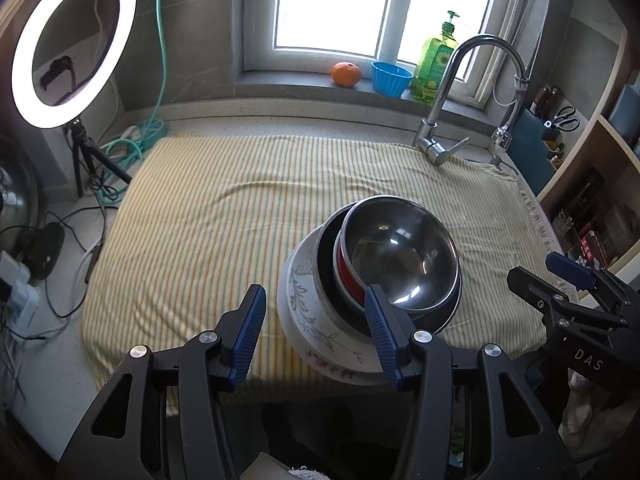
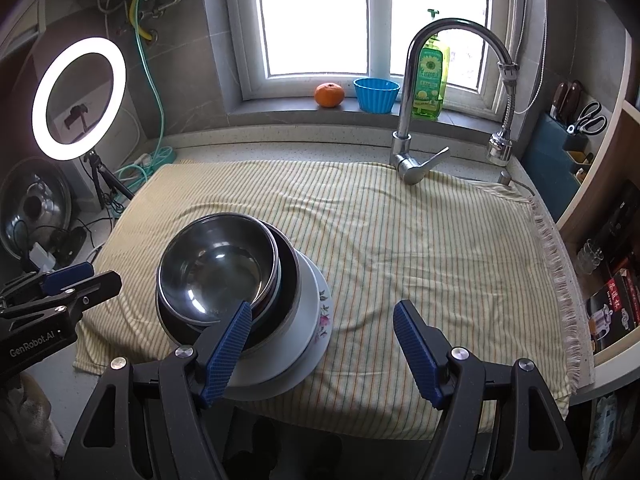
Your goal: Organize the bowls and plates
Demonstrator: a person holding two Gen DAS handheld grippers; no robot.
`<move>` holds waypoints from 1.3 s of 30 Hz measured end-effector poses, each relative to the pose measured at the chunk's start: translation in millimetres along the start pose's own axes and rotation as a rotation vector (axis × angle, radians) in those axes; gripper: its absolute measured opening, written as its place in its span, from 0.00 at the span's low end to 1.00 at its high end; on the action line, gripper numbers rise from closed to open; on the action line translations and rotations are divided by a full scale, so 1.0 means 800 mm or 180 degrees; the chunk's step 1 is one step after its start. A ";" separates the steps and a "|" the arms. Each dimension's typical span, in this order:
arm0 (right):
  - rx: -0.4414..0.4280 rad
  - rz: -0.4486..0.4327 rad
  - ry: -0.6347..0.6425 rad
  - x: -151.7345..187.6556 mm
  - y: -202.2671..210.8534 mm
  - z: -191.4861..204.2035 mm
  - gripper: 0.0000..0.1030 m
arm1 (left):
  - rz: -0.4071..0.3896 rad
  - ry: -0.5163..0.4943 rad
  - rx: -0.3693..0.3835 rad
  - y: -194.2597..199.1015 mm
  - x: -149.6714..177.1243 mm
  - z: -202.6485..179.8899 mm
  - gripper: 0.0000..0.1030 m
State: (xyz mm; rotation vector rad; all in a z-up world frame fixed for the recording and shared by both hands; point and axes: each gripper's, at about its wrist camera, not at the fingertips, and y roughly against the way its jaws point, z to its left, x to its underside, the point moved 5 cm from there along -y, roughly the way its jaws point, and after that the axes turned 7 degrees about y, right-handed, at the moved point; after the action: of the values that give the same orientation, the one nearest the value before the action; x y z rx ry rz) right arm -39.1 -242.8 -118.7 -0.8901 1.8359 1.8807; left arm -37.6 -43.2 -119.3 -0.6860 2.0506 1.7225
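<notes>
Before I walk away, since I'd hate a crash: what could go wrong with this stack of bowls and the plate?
The top steel bowl sits tilted and off-centre in the bowl below, so it may slide or rock. The floral plate lies near the front edge of the striped cloth; a tug on the cloth could drag it off. The right gripper, open, has one finger overlapping the stack in view and could nudge it.

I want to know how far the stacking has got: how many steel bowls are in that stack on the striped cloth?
2 visible: the top steel bowl sits tilted inside a larger steel bowl, which rests on the floral plate. A red band between them may be a third, hidden dish.
</notes>
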 end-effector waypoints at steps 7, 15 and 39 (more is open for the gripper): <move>-0.0002 0.0007 0.0005 0.001 0.000 0.000 0.68 | 0.0000 0.0010 0.0001 0.001 0.000 0.001 0.49; 0.0004 0.0012 0.0010 0.001 0.000 0.002 0.68 | 0.0009 0.0009 0.0013 0.000 0.000 0.001 0.49; 0.0003 0.0048 0.0037 0.001 -0.006 0.002 0.68 | 0.0016 0.0010 0.0016 -0.002 0.000 0.002 0.50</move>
State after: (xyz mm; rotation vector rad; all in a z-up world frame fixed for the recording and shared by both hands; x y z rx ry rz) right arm -36.8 -240.9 -123.2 -0.8910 1.8553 1.8874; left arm -36.6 -41.6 -120.9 -0.6830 2.0599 1.7193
